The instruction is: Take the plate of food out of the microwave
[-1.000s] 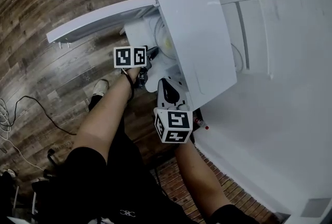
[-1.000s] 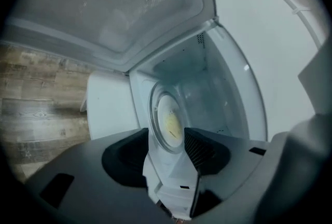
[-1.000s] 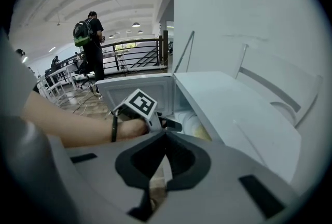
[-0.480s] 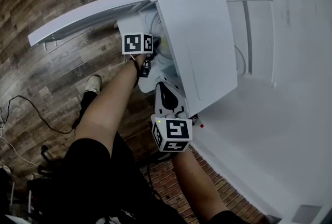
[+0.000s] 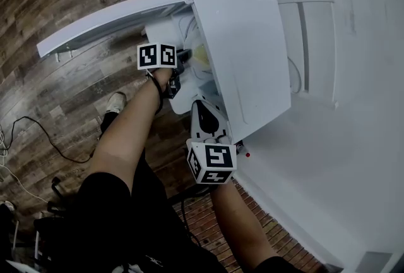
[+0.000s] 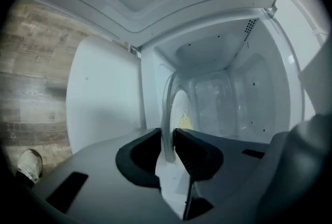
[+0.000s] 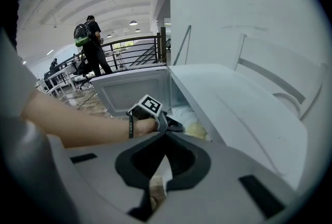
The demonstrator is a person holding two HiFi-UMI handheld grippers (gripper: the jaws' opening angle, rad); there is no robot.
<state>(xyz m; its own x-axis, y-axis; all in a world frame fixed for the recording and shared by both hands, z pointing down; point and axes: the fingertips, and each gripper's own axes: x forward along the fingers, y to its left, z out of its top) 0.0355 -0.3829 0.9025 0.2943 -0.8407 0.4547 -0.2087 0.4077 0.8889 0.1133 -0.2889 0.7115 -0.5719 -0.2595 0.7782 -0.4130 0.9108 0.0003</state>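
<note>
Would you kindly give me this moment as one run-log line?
phase: grasp | left gripper: jaws closing on plate rim inside microwave | right gripper: jaws shut, empty, outside | door: open

This looks like a large open-plan workplace. The right gripper view shows a high ribbed ceiling with round lamps, a metal railing and a person wearing a backpack. A microwave sits on a white counter above a plank floor.

White counter carries the microwave, door open. Wood floor below: black cable, one shoe.
</note>
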